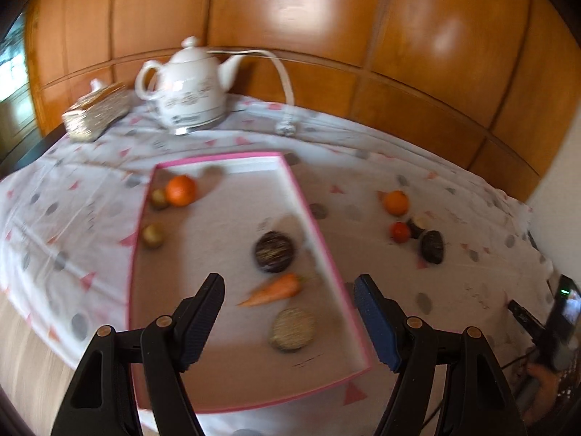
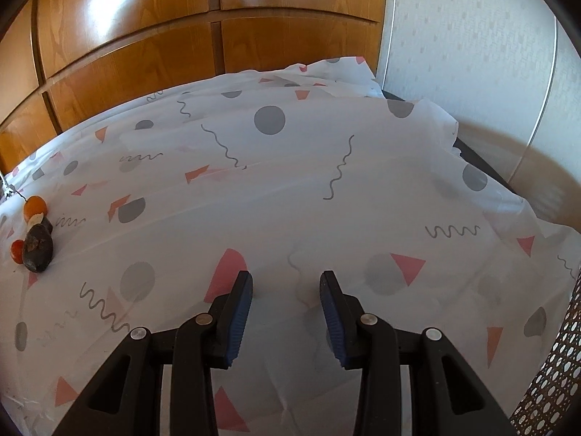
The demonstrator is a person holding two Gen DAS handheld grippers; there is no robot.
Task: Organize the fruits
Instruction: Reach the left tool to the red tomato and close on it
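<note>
A pink-rimmed white tray [image 1: 319, 225] lies on the patterned cloth. In it are an orange [image 1: 181, 190], two small yellowish fruits [image 1: 152, 235], a dark round fruit [image 1: 274, 251], a carrot [image 1: 273, 290] and a pale round fruit [image 1: 292, 329]. My left gripper [image 1: 288, 292] hovers open above the tray's near part, empty. On the cloth right of the tray lie another orange [image 1: 395, 202], a small red fruit [image 1: 400, 231] and a dark avocado [image 1: 432, 246]. The same cluster [image 2: 36, 243] sits at the far left in the right wrist view. My right gripper [image 2: 286, 287] is open over bare cloth, empty.
A white teapot [image 1: 192, 87] with a cord and a glittery box [image 1: 96, 112] stand at the table's back left. Wooden panels [image 1: 326, 36] rise behind. A dark device [image 1: 559, 319] is at the right edge of the left view. A woven chair back [image 2: 552, 392] is at lower right.
</note>
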